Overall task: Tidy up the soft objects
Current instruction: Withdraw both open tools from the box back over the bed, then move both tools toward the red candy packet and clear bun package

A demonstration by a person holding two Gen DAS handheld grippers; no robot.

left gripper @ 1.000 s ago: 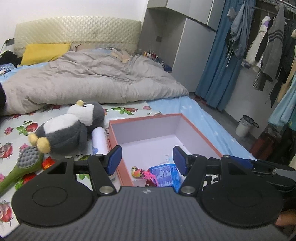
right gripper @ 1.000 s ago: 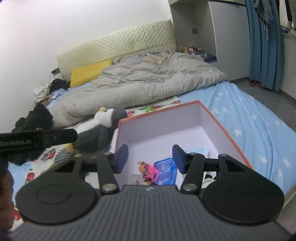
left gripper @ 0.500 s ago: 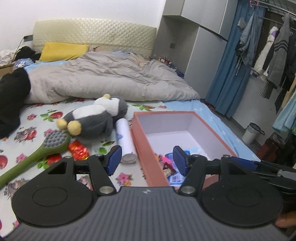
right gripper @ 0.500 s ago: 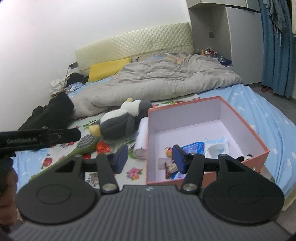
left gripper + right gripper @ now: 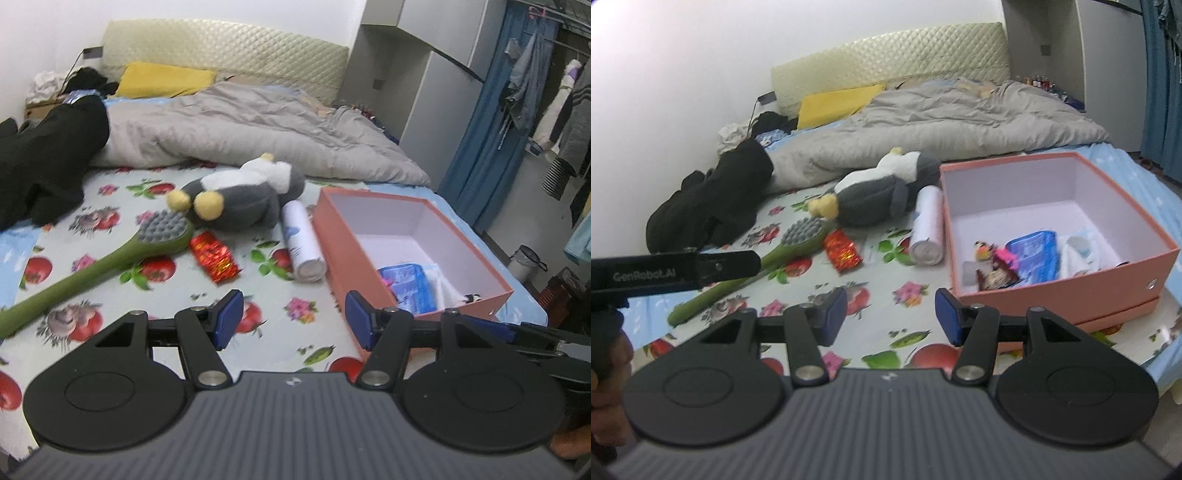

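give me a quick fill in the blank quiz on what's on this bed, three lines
1. The plush penguin lies outside the ____ box.
2. The long-handled brush is ____ in colour.
3. Both the left gripper and the right gripper hold ____.

Missing words: pink; green; nothing

The right gripper (image 5: 891,314) hovered with jaws apart and empty above the floral sheet (image 5: 886,332), near the pink box (image 5: 1071,288) and plush penguin (image 5: 875,199).

Lighting: even, soft indoor light; faint shadows. Glare: white wall (image 5: 683,74) washed out. Blur: slight motion smear on the green brush (image 5: 92,266). Distortion: fisheye bowing; dark corner vignetting.
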